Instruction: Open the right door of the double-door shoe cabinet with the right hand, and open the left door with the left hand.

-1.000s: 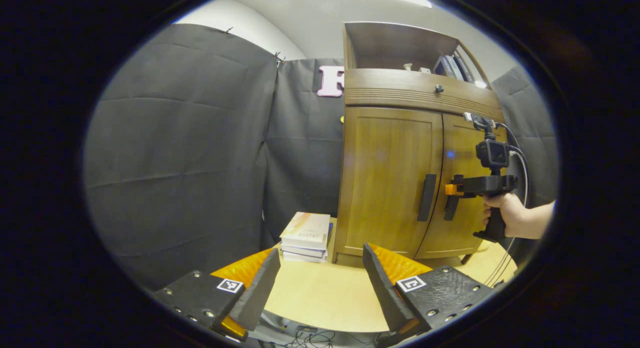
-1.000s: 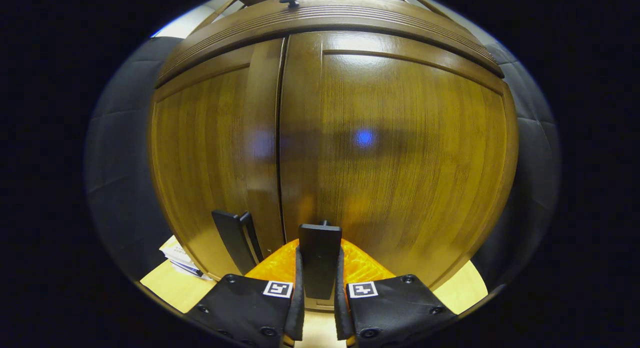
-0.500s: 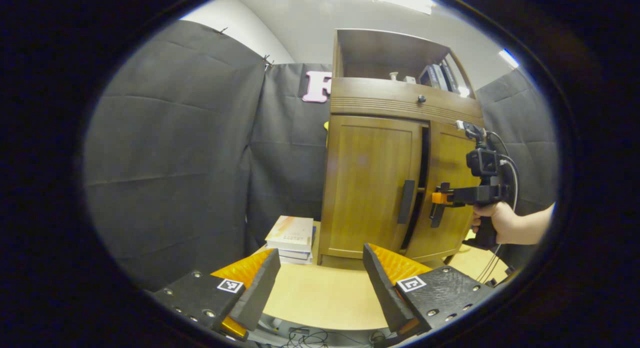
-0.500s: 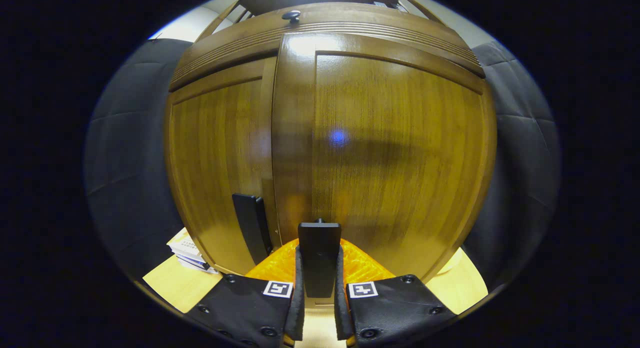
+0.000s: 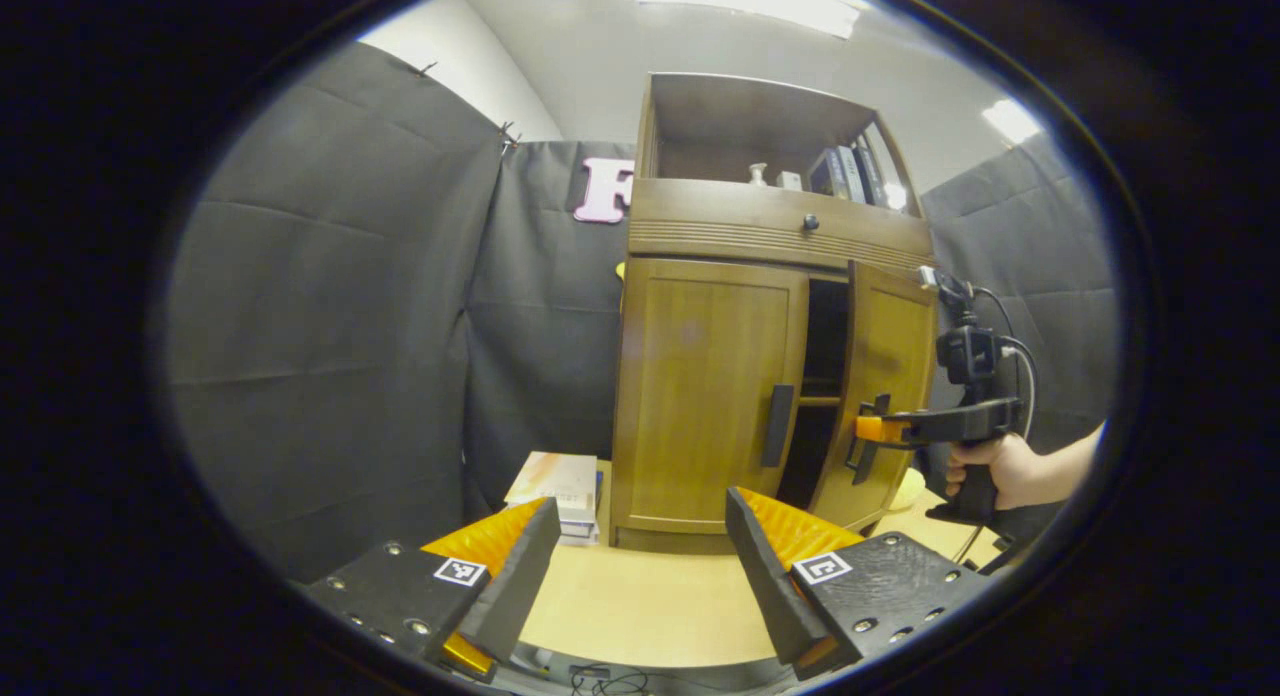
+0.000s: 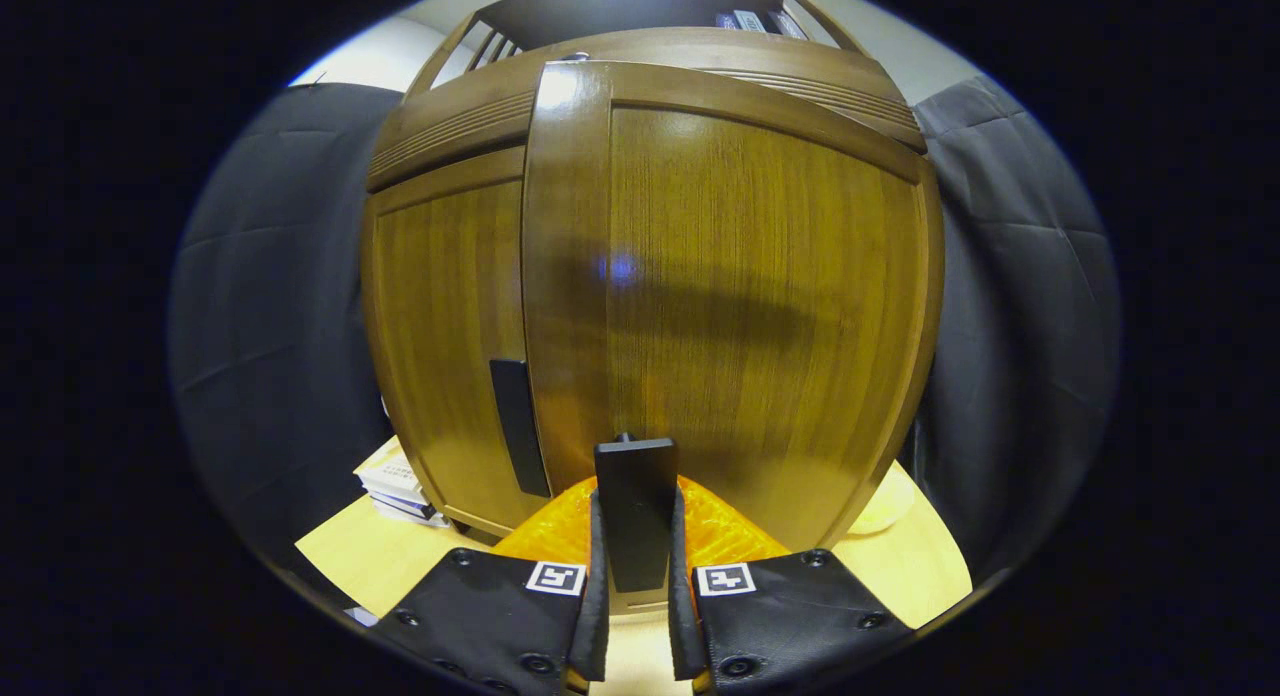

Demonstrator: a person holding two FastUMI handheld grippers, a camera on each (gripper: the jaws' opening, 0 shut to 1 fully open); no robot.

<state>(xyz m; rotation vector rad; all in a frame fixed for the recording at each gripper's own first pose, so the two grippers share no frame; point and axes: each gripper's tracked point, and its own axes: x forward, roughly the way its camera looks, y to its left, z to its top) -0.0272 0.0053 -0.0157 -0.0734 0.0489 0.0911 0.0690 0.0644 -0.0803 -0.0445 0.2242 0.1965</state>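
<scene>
The wooden shoe cabinet [image 5: 770,226] stands on a pale table. Its right door [image 5: 880,376] is swung partly open, with a dark gap [image 5: 822,376] beside it. In the left gripper view a hand holds my right gripper [image 5: 866,431] at that door's dark handle. In the right gripper view the right gripper [image 6: 636,536] is shut on the right door handle [image 6: 636,506], and the right door [image 6: 740,286] stands close in front. The left door [image 5: 705,391] is closed, its dark handle [image 5: 777,425] untouched. My left gripper [image 5: 640,566] is open, well short of the cabinet.
A stack of books [image 5: 555,484] lies on the table [image 5: 640,606] left of the cabinet. The open shelf on top holds books [image 5: 850,171] and small items. A knobbed drawer [image 5: 810,222] runs above the doors. Cables hang below the table's front edge.
The right door has swung outward from closed, pulled by the right gripper, and a dark gap has opened beside it. The left gripper has drawn back a little from the cabinet and stays open.
</scene>
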